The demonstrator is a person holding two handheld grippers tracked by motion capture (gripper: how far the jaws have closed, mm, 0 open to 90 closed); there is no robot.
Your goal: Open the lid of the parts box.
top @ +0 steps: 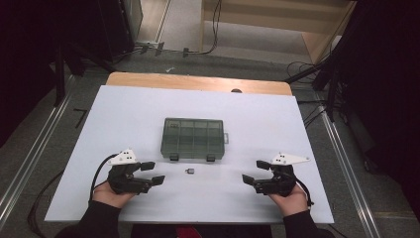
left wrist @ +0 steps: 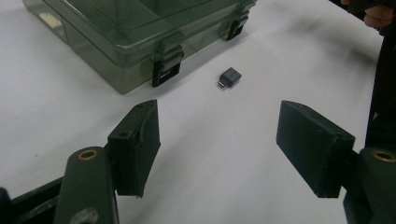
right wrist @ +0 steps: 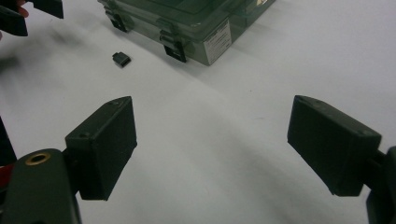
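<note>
The left gripper has its jaws wide apart and holds nothing. The right gripper is also wide open and empty. Both rest low over the table. A small black plug lies between them, just before the closed box. The box's white label is too small to read.

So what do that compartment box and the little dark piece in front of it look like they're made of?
Compartment box: likely hard plastic, translucent smoky green, glossy; the dividers show through the lid, and the latches are opaque black. Small adapter: probably matte dark plastic with what looks like a metal plug end, too small to be sure.
</note>
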